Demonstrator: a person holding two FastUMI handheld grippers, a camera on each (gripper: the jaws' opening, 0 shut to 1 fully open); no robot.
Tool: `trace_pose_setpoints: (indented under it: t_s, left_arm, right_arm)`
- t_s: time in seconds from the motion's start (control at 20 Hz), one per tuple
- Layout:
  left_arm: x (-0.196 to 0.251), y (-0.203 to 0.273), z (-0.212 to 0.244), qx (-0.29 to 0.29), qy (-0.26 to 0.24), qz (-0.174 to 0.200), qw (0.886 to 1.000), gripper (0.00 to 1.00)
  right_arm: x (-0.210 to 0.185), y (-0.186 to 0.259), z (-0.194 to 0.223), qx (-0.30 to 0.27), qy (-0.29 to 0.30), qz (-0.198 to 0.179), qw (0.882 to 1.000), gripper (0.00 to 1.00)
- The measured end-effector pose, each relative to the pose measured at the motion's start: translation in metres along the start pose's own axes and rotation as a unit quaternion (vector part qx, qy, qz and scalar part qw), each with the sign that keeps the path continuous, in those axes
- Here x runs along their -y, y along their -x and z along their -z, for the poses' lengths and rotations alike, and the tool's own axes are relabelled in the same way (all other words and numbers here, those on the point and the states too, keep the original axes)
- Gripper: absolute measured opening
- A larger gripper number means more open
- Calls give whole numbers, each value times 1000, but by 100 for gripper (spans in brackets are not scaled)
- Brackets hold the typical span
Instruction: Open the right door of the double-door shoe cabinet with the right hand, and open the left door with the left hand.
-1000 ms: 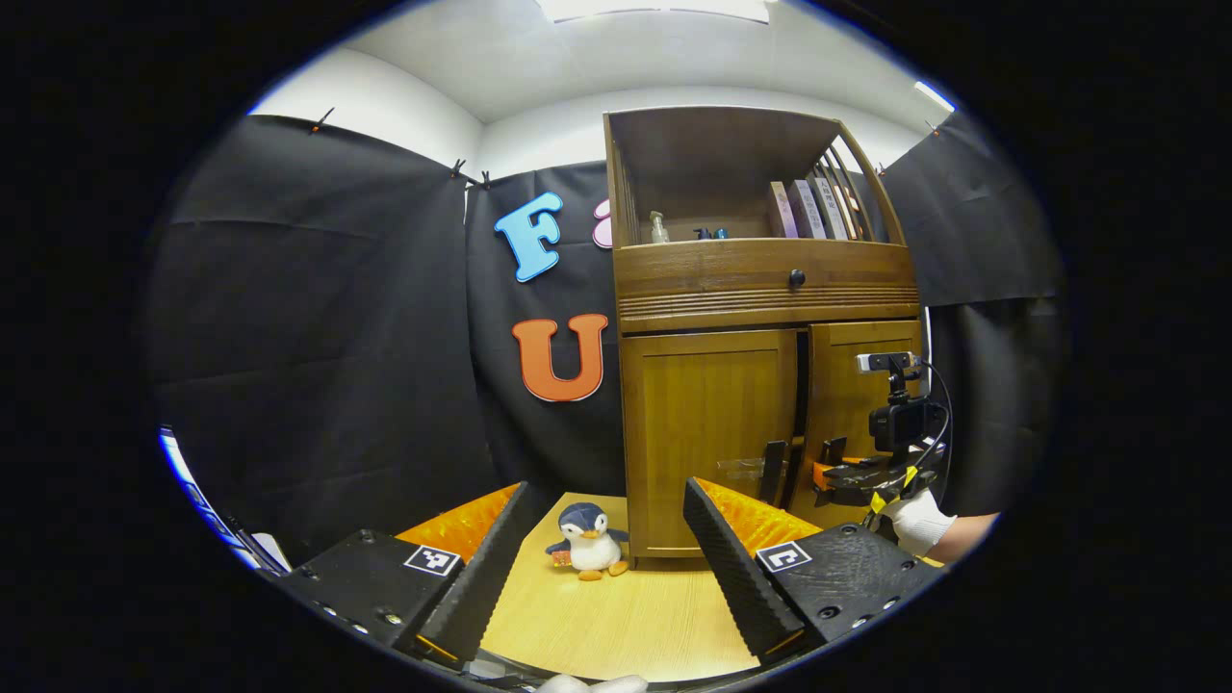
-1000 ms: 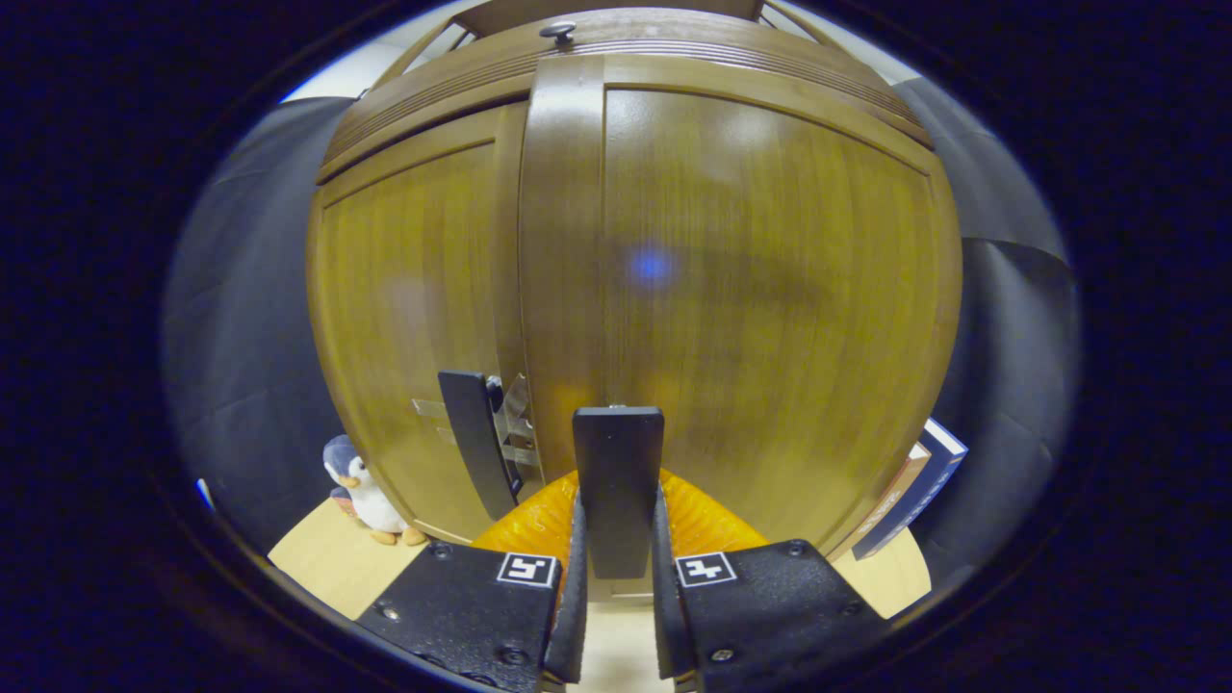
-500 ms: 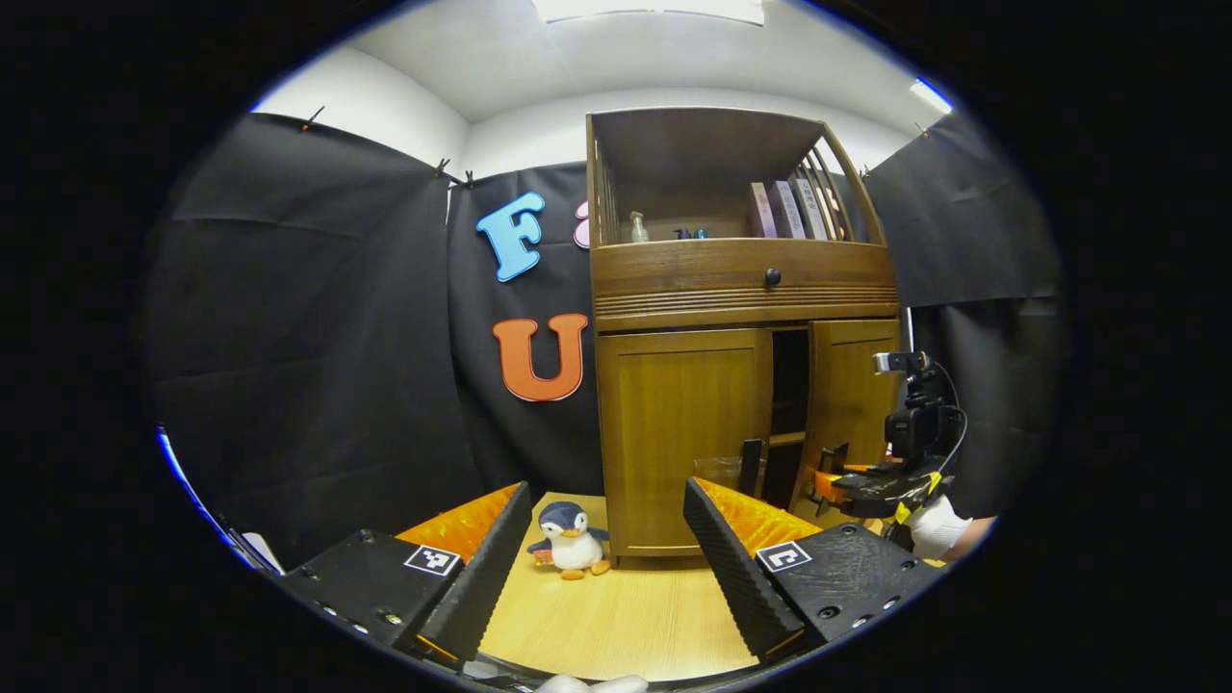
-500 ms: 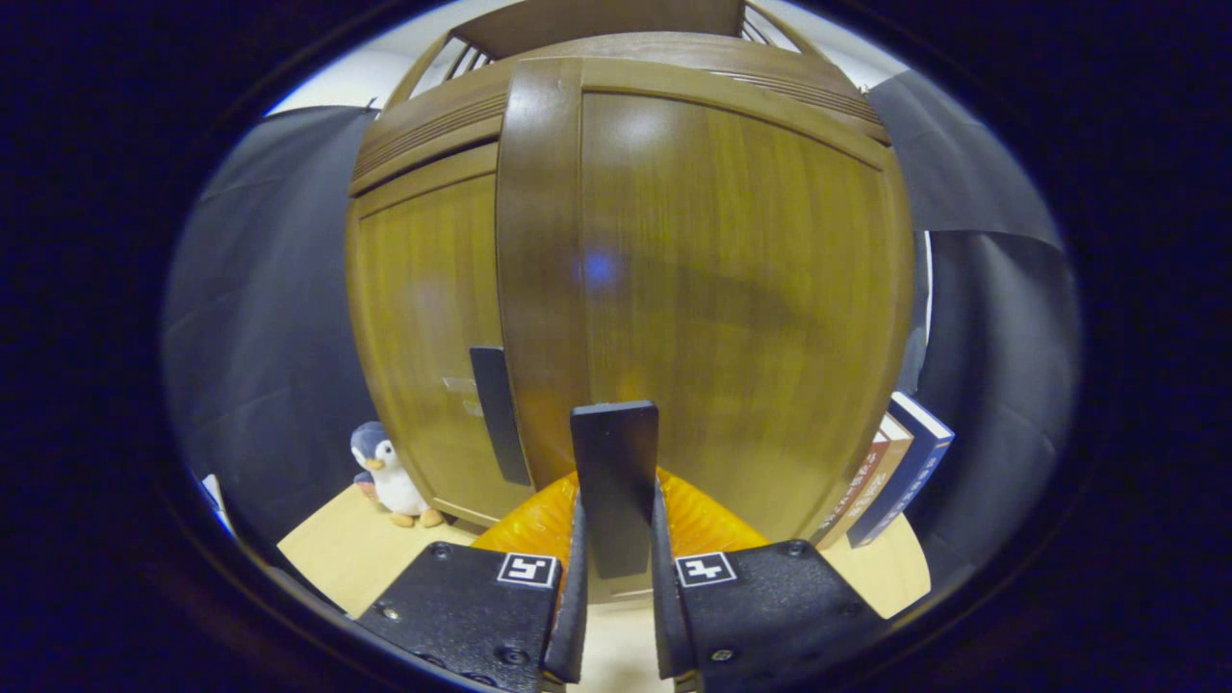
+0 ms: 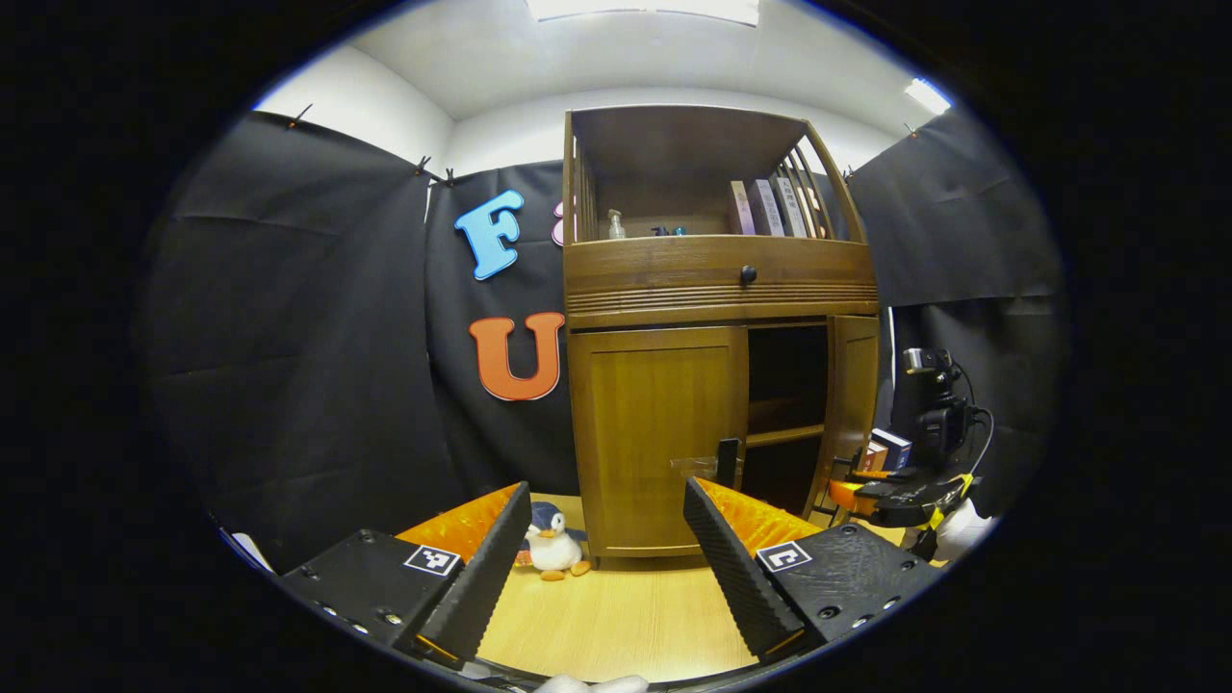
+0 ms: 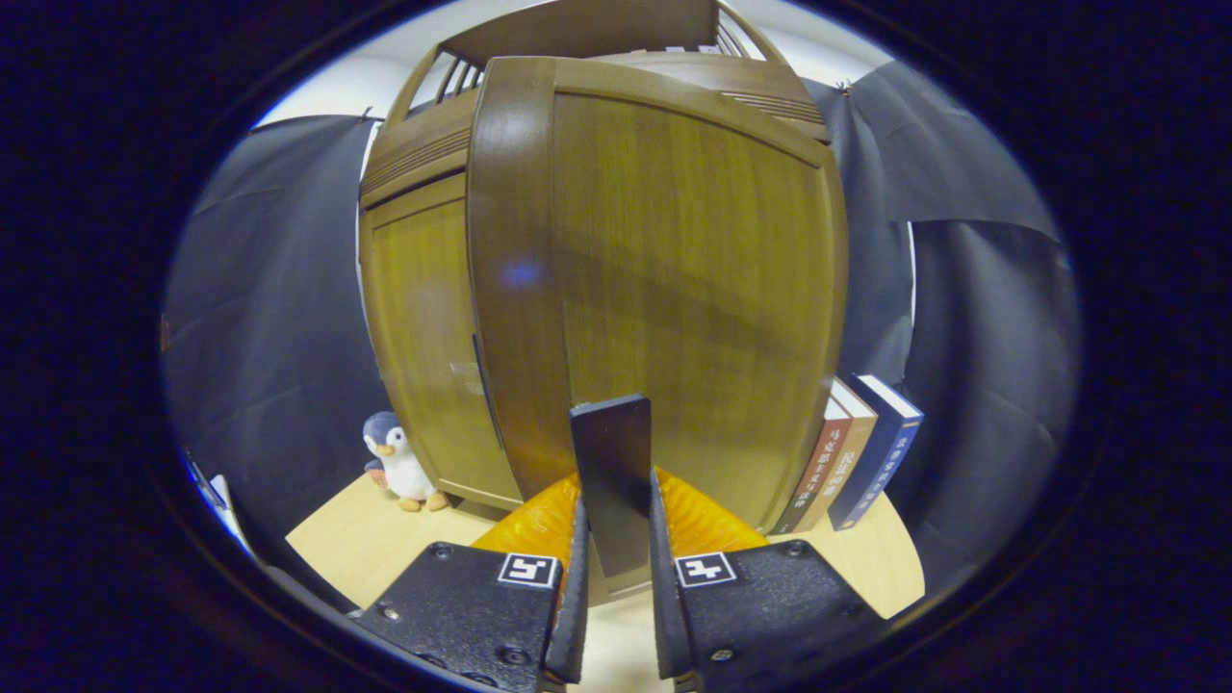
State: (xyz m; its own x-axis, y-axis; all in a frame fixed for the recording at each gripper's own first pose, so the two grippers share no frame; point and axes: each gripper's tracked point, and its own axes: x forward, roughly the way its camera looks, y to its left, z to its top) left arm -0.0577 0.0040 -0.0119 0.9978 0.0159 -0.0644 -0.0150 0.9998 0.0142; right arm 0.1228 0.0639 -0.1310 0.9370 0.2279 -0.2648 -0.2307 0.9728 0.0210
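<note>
Beside the cabinet (image 5: pixel 664 423), penguin toy (image 5: pixel 551 551), books (image 6: pixel 857 452) behind right door (image 6: pixel 664 289)

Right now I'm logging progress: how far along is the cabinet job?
Done: the right door stands swung out, shelves showing behind it. In hand: the right gripper has its jaws clamped on that door's handle. Left: the left door is shut; the left gripper is open, short of its handle.

Your light wooden bench (image 5: pixel 616 616) carries the shoe cabinet (image 5: pixel 664 433), a penguin toy (image 5: pixel 551 551) by its left corner, and what look like books (image 6: pixel 857 452) standing at its right.
</note>
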Motion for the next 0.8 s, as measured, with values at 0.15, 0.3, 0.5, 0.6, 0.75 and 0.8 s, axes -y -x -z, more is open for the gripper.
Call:
trace_pose_setpoints:
  t_s: [0.15,0.3,0.5,0.6,0.75,0.8]
  left_arm:
    - [10,-4,0,1,-2,13,1000,100]
    - [20,-6,-2,2,-2,26,1000,96]
    - [30,-10,-1,2,-1,39,999,96]
    - [34,-11,-1,1,-3,45,999,95]
    - [41,-11,1,0,-2,51,999,96]
    - [43,-12,1,0,-1,54,999,96]
  right_arm:
    - [5,4,2,0,-2,6,1000,31]
    - [10,9,5,-3,-8,11,1000,29]
    - [16,16,6,-2,-14,28,1000,28]
    - [21,18,6,1,-16,37,999,26]
    - [26,20,5,3,-19,46,999,22]
    - [28,22,6,3,-21,49,999,22]
